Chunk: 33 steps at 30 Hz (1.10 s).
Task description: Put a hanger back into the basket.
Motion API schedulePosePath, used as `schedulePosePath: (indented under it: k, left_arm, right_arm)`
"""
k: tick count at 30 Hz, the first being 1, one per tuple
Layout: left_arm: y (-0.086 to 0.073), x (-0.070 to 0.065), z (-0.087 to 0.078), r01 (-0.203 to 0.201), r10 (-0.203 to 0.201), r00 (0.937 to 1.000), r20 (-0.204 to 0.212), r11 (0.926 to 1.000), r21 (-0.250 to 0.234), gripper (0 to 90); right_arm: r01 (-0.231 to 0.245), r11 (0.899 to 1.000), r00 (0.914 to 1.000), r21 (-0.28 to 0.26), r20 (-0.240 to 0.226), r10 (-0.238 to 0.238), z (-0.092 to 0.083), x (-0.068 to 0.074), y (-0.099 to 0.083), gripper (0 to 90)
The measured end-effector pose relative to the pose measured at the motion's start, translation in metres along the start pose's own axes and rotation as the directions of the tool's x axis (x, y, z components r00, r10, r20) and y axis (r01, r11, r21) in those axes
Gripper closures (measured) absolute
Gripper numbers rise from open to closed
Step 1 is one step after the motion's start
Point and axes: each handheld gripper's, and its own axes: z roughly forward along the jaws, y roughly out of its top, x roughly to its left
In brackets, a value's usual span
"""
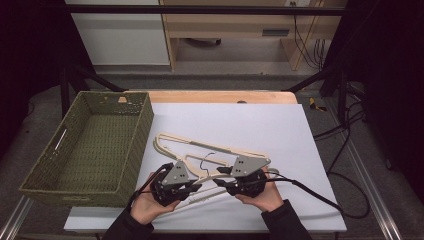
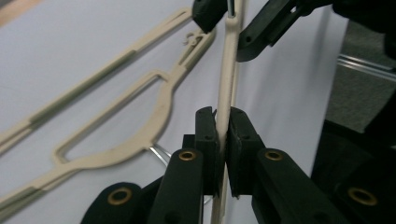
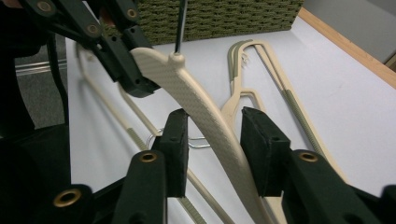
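Centrally, the white tabletop (image 1: 280,125) carries two more hangers, with a green basket (image 1: 90,145) alongside left. One hanger (image 3: 205,112) is raised between both grippers: the left gripper (image 2: 223,140) clamps its arm, while the right gripper (image 3: 212,140) stands open around it, suggesting a handover.

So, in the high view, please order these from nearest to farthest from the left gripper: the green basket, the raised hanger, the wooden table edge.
1. The raised hanger: clamped in the left gripper itself, leading toward the right gripper.
2. The green basket: just to its left, near wall close by.
3. The wooden table edge: far side, beyond the white sheet.
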Motion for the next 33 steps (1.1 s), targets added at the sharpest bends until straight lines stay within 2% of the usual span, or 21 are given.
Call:
schedulePosePath:
  k: [4, 6, 8, 11, 15, 18, 22, 23, 25, 28, 33]
  left_arm:
    - [0.001, -0.003, -0.001, 0.008, -0.007, 0.9999, 0.015, 0.9999, -0.014, 85.9]
    - [0.002, -0.004, -0.004, 0.030, -0.029, 0.9993, 0.023, 0.9988, -0.039, 86.1]
    - [0.003, -0.004, -0.008, 0.034, -0.033, 0.9994, 0.010, 0.9977, -0.059, 86.1]
    - [0.003, -0.003, -0.013, 0.050, -0.051, 0.9986, -0.015, 0.9951, -0.085, 86.1]
    - [0.003, 0.001, -0.020, 0.073, -0.079, 0.9953, -0.056, 0.9915, -0.108, 86.1]
    - [0.002, 0.005, -0.025, 0.092, -0.104, 0.9903, -0.092, 0.9871, -0.131, 86.1]
    - [0.005, 0.007, -0.037, 0.115, -0.133, 0.9858, -0.102, 0.9796, -0.165, 86.1]
    - [0.007, 0.007, -0.040, 0.112, -0.130, 0.9859, -0.105, 0.9795, -0.168, 86.1]
    - [0.011, 0.007, -0.049, 0.106, -0.129, 0.9851, -0.114, 0.9753, -0.194, 86.1]
    - [0.017, 0.009, -0.064, 0.097, -0.127, 0.9840, -0.125, 0.9711, -0.218, 86.1]
    - [0.030, 0.016, -0.090, 0.068, -0.104, 0.9829, -0.152, 0.9721, -0.224, 86.1]
  right_arm:
    - [0.007, 1.000, 0.9999, -0.011, 0.013, -0.007, -0.001, -0.001, -0.001, 57.4]
    - [-0.002, 1.000, 0.9999, -0.025, 0.014, 0.002, -0.002, -0.001, -0.002, 55.2]
    - [-0.021, 0.999, 0.9996, -0.044, 0.016, 0.022, -0.005, -0.003, -0.002, 49.3]
    - [-0.034, 0.996, 0.9973, -0.076, 0.062, 0.039, -0.012, -0.004, -0.003, 39.0]
    - [-0.069, 0.986, 0.9906, -0.150, 0.106, 0.086, -0.025, -0.009, -0.005, 28.0]
    - [-0.107, 0.977, 0.9799, -0.184, 0.147, 0.135, -0.036, -0.013, -0.006, 22.5]
    - [-0.166, 0.959, 0.9597, -0.228, 0.186, 0.210, -0.050, -0.019, -0.013, 20.2]
    - [-0.190, 0.951, 0.9510, -0.246, 0.195, 0.240, -0.055, -0.021, -0.016, 19.5]
    - [-0.210, 0.942, 0.9428, -0.262, 0.200, 0.266, -0.060, -0.022, -0.019, 17.7]
    - [-0.231, 0.935, 0.9275, -0.270, 0.229, 0.296, -0.068, -0.022, -0.025, 14.8]
    - [-0.262, 0.926, 0.9054, -0.272, 0.263, 0.334, -0.083, -0.024, -0.041, 11.8]
